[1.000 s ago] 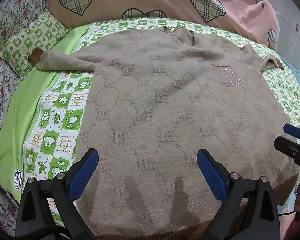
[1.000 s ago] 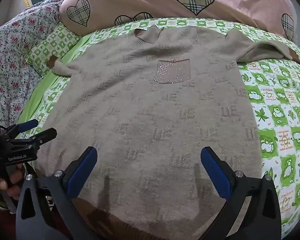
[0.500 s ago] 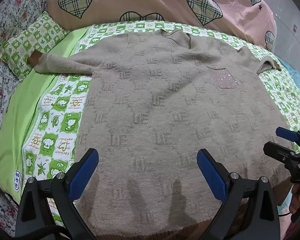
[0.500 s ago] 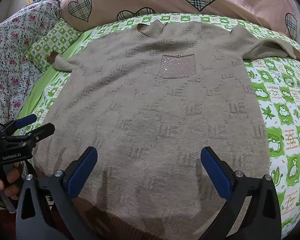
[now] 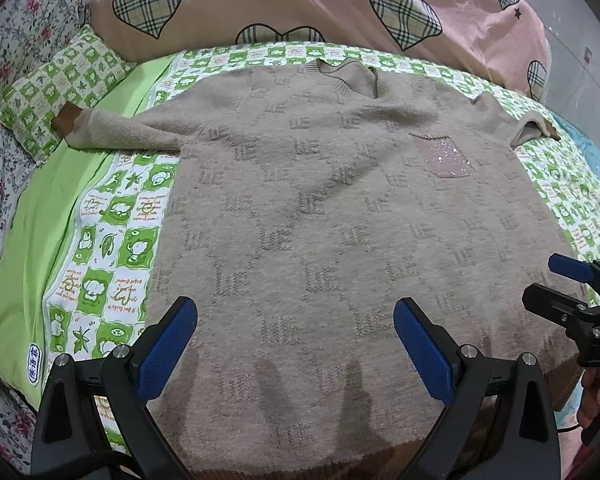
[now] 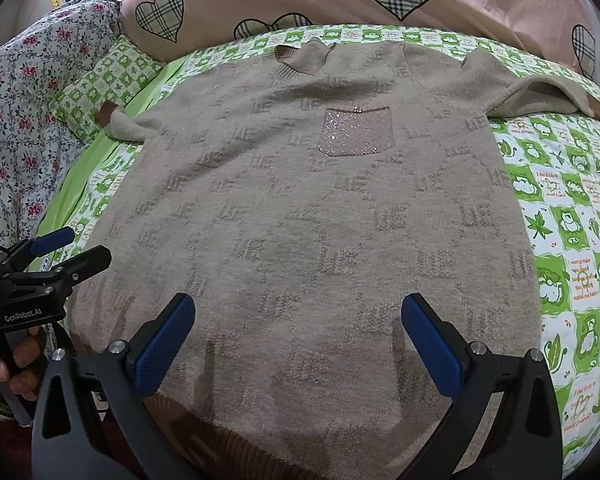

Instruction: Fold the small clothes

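Beige knit sweater (image 5: 340, 220) lies flat, front up, centre of frame on the green checked bed sheet (image 5: 112, 240); both sleeves spread, nothing folded yet. Left gripper (image 5: 296, 340) and right gripper (image 6: 298, 336) hover over the hem, jaws spread wide, grasping nothing. Judgement: pinch 1 sleeve cuff (image 5: 66, 120) (upper left), carry it across the chest, keep the hem flat.

even, fairly bright indoor light. soft finger shadows fall on the sweater (image 5: 340, 216) near its hem. fisheye bending and dark vignetting mark the edges.
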{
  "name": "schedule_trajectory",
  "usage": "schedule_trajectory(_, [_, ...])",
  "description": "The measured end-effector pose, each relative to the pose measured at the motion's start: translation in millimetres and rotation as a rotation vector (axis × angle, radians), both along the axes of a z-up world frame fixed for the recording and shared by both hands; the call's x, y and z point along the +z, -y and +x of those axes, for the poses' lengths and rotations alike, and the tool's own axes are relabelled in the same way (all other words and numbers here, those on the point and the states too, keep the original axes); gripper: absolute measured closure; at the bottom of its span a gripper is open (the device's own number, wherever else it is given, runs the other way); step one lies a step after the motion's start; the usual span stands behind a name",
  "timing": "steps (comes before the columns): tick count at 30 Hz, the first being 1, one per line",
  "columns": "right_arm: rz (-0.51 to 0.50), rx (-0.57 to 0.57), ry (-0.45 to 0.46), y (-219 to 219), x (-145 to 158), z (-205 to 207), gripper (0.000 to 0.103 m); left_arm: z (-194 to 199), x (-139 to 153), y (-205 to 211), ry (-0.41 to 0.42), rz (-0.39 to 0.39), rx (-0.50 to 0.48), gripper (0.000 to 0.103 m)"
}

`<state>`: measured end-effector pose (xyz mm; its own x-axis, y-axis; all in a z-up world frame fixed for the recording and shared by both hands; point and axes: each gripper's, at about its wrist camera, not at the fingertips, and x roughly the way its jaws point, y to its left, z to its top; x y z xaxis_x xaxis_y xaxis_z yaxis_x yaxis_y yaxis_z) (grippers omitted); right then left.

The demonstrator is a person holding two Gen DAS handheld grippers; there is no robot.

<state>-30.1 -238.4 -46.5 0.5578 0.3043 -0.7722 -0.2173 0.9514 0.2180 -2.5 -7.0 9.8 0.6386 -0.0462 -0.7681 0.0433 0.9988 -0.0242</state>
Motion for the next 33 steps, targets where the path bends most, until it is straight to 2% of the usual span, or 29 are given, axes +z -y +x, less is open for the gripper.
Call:
schedule_trajectory(10, [0.018, 0.007, -0.021, -0.5, 0.1, 2.0, 0.0, 3.3, -2.2, 0.6, -0.016, 0.027, -0.004, 0.004])
schedule_trajectory(17, [-0.007, 0.004, -0.017, 1.7, -2.2, 6.0, 0.0, 6.7, -5.3, 3.2, -0.013, 0.052, -0.009, 0.004])
schedule_trajectory(23, [0.004, 0.0, -0.033, 5.0, -2.6, 11.8, 0.0, 10.9, -6.7, 3.2, -0.016, 0.037, -0.022, 0.004])
schedule_trajectory(27, [0.012, -0.004, -0.024, 9.1, 1.9, 21.7, 0.0, 23.1, -7.0, -2.6, -0.022, 0.014, -0.018, 0.004])
schedule_trajectory(33, [0.041, 0.01, -0.001, 19.2, 11.4, 46.7, 0.0, 50.3, 1.8, -9.3, 0.005, 0.053, -0.024, 0.004])
